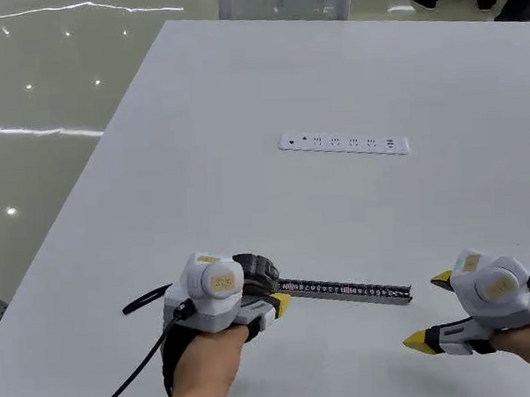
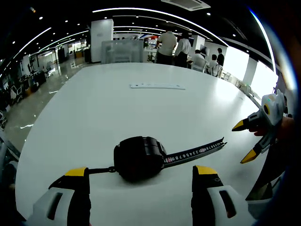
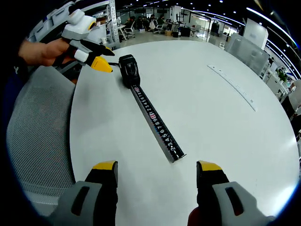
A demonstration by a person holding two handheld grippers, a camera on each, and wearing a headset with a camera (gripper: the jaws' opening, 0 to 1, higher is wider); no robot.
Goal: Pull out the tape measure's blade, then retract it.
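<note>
**Blade drawn out; both tools off the tape measure**

The tape measure (image 1: 255, 271) lies near the front edge of the white counter (image 1: 286, 74). Its black case (image 2: 138, 157) sits between the spread jaws of the left tool (image 2: 139, 171), which bracket it without clamping. The blade (image 1: 344, 290) runs flat along the counter toward the right tool (image 3: 157, 165), whose jaws also stand apart and empty, with the blade's free end just ahead of them. Judged from this layout, the pull-out step looks done and retraction is pending. The next move probably calls for the left tool to steady the case while the blade is freed. The right tool could guide the free end so that it does not whip. A white power strip (image 1: 343, 143) lies well apart, toward the counter's middle. Surroundings: a glossy floor (image 1: 41, 103), ceiling strip lights (image 2: 141, 9), a grey mesh chair (image 3: 37, 122), and people (image 2: 181, 47) standing beyond the counter's far edge.
</note>
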